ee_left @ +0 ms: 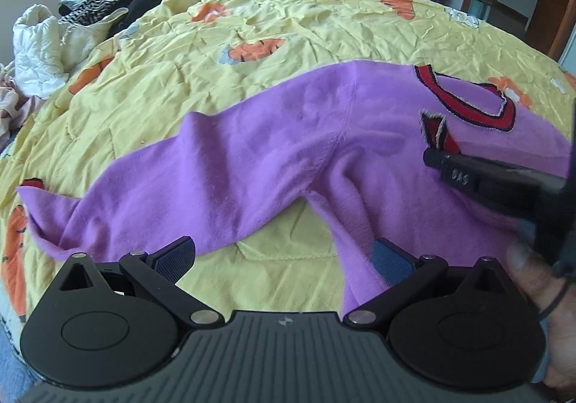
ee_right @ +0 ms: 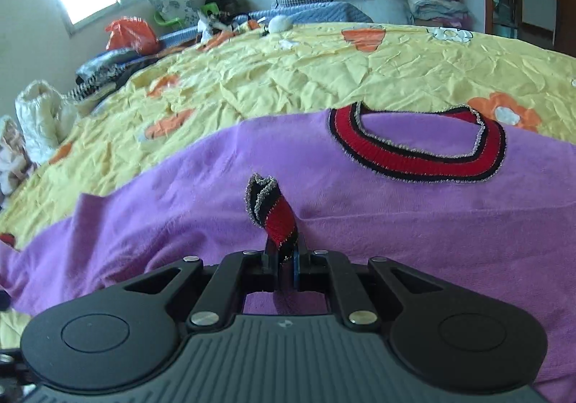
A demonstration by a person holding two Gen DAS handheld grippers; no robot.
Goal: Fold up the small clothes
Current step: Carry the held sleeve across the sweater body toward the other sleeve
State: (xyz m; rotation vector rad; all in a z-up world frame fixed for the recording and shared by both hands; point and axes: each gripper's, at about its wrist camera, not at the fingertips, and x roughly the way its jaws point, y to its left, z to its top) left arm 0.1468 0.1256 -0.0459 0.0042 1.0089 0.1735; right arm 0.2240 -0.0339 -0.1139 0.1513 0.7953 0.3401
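A: Right, item one: purple sweater (ee_right: pixel 360 223), small, with a red and black collar (ee_right: pixel 417 154). It lies spread across the yellow quilt (ee_right: pixel 288 79), collar toward the quilt's far right, one sleeve (ee_left: pixel 118 208) trailing toward the near left edge.

B: Item two?

A: Red and black cuff (ee_right: pixel 277 219), the end of the other sleeve. It is clamped in the right gripper (ee_right: pixel 286 259), jaws pinched nearly together on the knit, and carried in over the sweater's chest, just short of the collar.

B: And the left gripper (ee_left: pixel 284 259)?

A: Jaws spread wide, nothing between them. It hovers over the near edge of the quilt, one finger (ee_left: pixel 392 262) just over the sweater's lower edge, the other beside the trailing sleeve.

B: Step in hand?

A: By my reading, the first sleeve fold, right side brought inward across the body. Not yet laid down.

B: Next move calls for?

A: Probably lowering the cuff flat on the chest and letting go, then the free gripper taking the other sleeve to match. The fabric looks soft and may bunch, so smooth it.

B: Surroundings?

A: Heaps of clothes (ee_left: pixel 93 7) along the quilt's far left edge, an orange bag (ee_right: pixel 131 34) beyond.
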